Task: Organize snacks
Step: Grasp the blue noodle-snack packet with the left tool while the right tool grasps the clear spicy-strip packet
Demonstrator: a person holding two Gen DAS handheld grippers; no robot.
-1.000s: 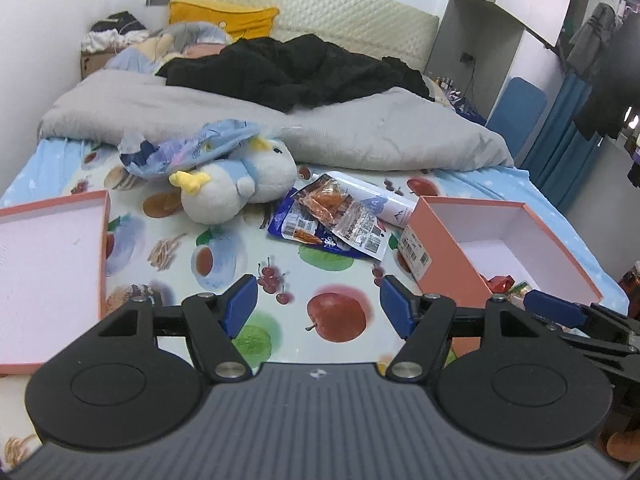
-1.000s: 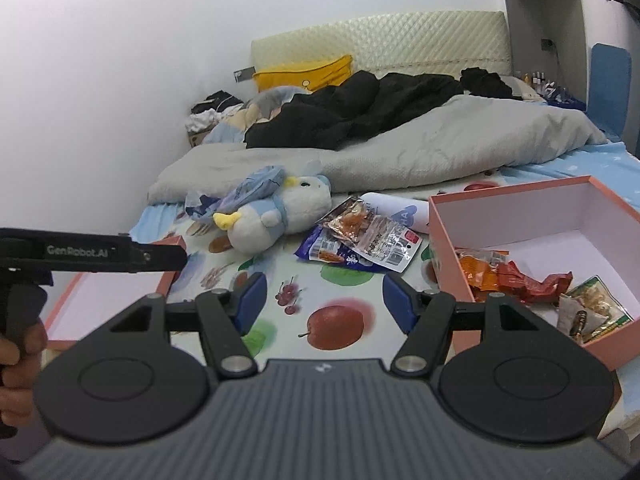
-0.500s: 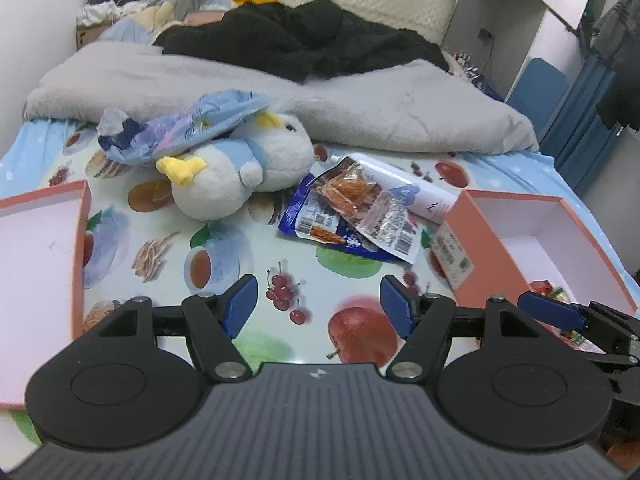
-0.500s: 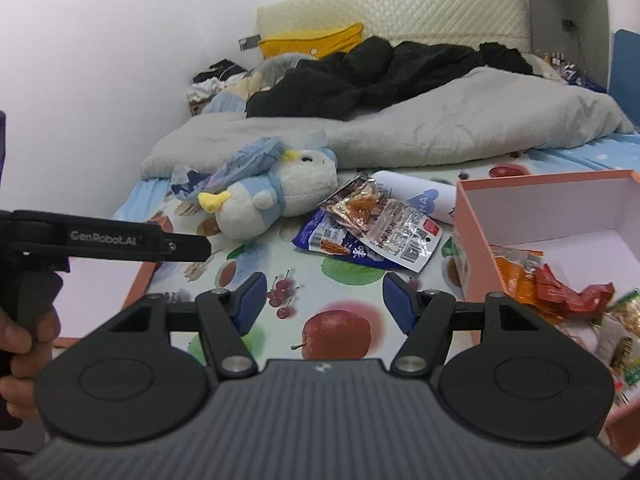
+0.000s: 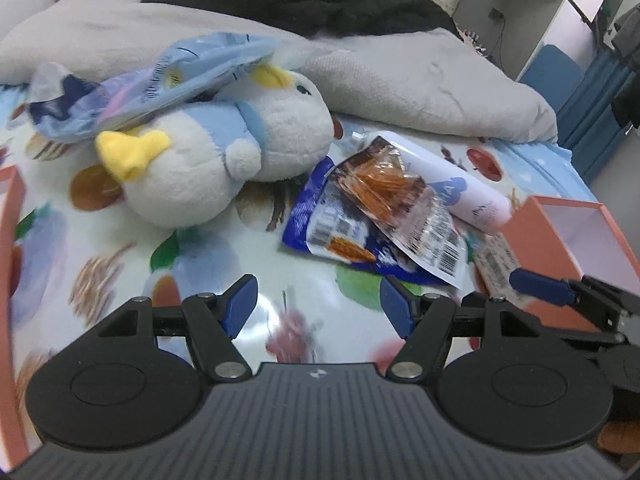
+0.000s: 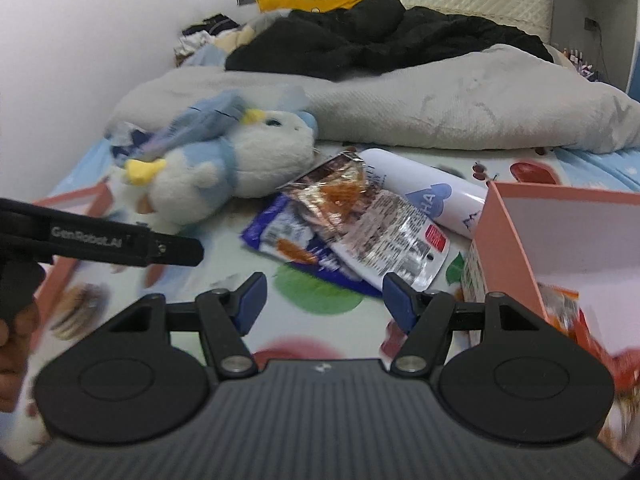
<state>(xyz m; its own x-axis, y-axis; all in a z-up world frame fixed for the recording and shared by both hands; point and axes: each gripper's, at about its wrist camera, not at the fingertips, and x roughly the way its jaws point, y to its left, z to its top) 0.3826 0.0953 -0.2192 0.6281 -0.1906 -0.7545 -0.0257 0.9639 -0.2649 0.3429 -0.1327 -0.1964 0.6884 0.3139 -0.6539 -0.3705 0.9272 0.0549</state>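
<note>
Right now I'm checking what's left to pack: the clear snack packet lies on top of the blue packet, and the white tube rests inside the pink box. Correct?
Not quite. The clear snack packet does lie on the blue packet, but the white tube rests on the bedsheet beside the pink box, not inside it. The right wrist view shows this.

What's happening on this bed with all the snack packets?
A person holds two grippers, both open and empty, above the fruit-print sheet. The left gripper and right gripper point toward a clear orange-snack packet lying on a dark blue packet, beside a white plush penguin. The pink cardboard box already holds some snacks.
</note>
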